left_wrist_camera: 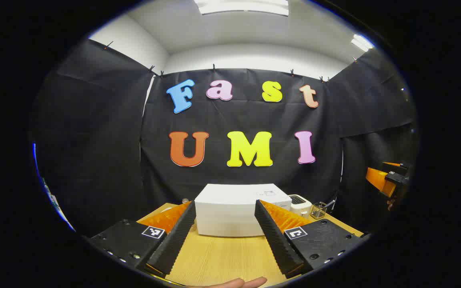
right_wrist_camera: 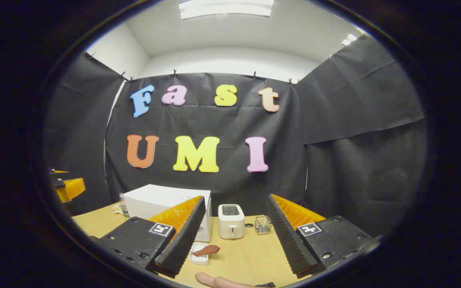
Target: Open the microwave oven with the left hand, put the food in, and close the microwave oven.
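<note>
Both grippers hang above the near edge of the table (right_wrist_camera: 250,256), jaws spread wide and holding nothing. In the left gripper view the left gripper (left_wrist_camera: 224,236) looks straight at the microwave (left_wrist_camera: 230,212), a white box at twelve o'clock from it, well back on the table with its door closed. The right gripper (left_wrist_camera: 386,182) shows at three o'clock there, far off to the side.

In the right gripper view the right gripper (right_wrist_camera: 234,244) frames a small white dish (right_wrist_camera: 199,256) with the food (right_wrist_camera: 206,250) lying on it, a flat reddish-brown piece, at about seven o'clock from the toaster (right_wrist_camera: 231,221) and just in front of the microwave's right corner. A small glass (right_wrist_camera: 262,225) stands at three o'clock from the toaster. The left gripper (right_wrist_camera: 68,188) peeks in at nine o'clock.

The microwave looks heavy enough to stay put, and its door should be stiff on a hinge. I cannot make out a handle or button from here, so the place to hook or press has to be found on the front face. The food looks thin, soft and light, likely to flop or tear if pinched at one end. The dish looks rigid and light but smooth, so it may slip. I would take the dish by its near rim, jaws across the lip, and carry it level so the piece does not slide off.
</note>
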Motion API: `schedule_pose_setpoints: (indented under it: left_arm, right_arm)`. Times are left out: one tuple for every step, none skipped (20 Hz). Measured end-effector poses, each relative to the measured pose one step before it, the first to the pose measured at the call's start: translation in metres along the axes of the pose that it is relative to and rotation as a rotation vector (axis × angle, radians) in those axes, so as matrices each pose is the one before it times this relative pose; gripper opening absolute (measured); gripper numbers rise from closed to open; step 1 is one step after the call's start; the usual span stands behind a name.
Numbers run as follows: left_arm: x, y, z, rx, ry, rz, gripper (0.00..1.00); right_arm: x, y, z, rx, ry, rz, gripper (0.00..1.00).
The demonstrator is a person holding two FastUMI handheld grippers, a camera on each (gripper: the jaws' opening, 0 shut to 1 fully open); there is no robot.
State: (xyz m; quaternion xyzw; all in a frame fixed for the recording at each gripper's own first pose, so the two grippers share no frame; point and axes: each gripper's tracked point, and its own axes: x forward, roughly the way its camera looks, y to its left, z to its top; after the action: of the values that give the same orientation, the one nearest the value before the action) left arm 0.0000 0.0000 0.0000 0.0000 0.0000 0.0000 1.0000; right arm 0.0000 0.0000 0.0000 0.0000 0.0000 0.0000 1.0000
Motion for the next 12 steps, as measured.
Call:
schedule_pose_setpoints:
  left_arm:
    - [-0.00160, -0.00258, 0.00093, 0.00284, -0.00252, -0.00580, 0.93]
    - [-0.00080, -0.00181, 0.00161, 0.00466, -0.00415, -0.00403, 0.93]
    - [-0.00016, -0.00312, -0.00013, 0.00574, -0.00102, -0.00701, 0.93]
    - [0.00040, -0.00464, -0.00191, -0.00038, 0.00141, -0.00925, 0.92]
    - [0.00126, -0.00418, -0.00220, -0.00094, 0.00456, -0.01091, 0.92]
    - [0.00024, -0.00356, -0.00311, 0.00029, 0.00766, -0.00827, 0.93]
    - [0.00080, -0.00237, -0.00173, 0.00360, 0.00580, -0.00587, 0.93]
    - [0.00089, -0.00094, -0.00201, 0.00635, 0.00323, -0.00044, 0.93]
    - [0.00129, 0.00054, -0.00090, 0.00631, 0.00129, 0.00500, 0.93]
    - [0.00106, 0.00148, -0.00098, 0.00446, 0.00336, 0.00609, 0.93]
    - [0.00211, 0.00049, -0.00161, -0.00003, 0.00391, 0.00555, 0.93]
    - [0.00142, -0.00099, -0.00211, -0.00232, 0.00362, -0.00070, 0.93]
  right_arm:
    - [-0.00131, -0.00063, 0.00031, 0.00083, 0.00058, 0.00040, 0.98]
    - [-0.00058, -0.00089, -0.00047, -0.00016, -0.00051, 0.00082, 0.98]
    - [-0.00011, -0.00129, 0.00036, -0.00212, -0.00142, -0.00047, 0.98]
    - [0.00046, -0.00094, -0.00044, -0.00046, -0.00168, -0.00119, 0.98]
    - [0.00003, -0.00053, 0.00036, -0.00107, -0.00146, 0.00113, 0.98]
    - [0.00027, 0.00060, -0.00049, 0.00019, 0.00055, 0.00081, 0.98]
    - [0.00009, 0.00004, -0.00033, 0.00145, 0.00070, 0.00126, 0.98]
    - [0.00016, -0.00044, -0.00030, 0.00118, 0.00044, 0.00119, 0.98]
    - [0.00023, -0.00061, -0.00071, 0.00097, 0.00211, -0.00006, 0.90]
    - [0.00098, 0.00005, -0.00154, 0.00094, 0.00128, -0.00006, 0.98]
    - [0.00070, -0.00047, 0.00001, 0.00152, 0.00017, -0.00026, 0.98]
    - [0.00092, -0.00045, -0.00144, 0.00516, 0.00234, 0.00191, 0.98]
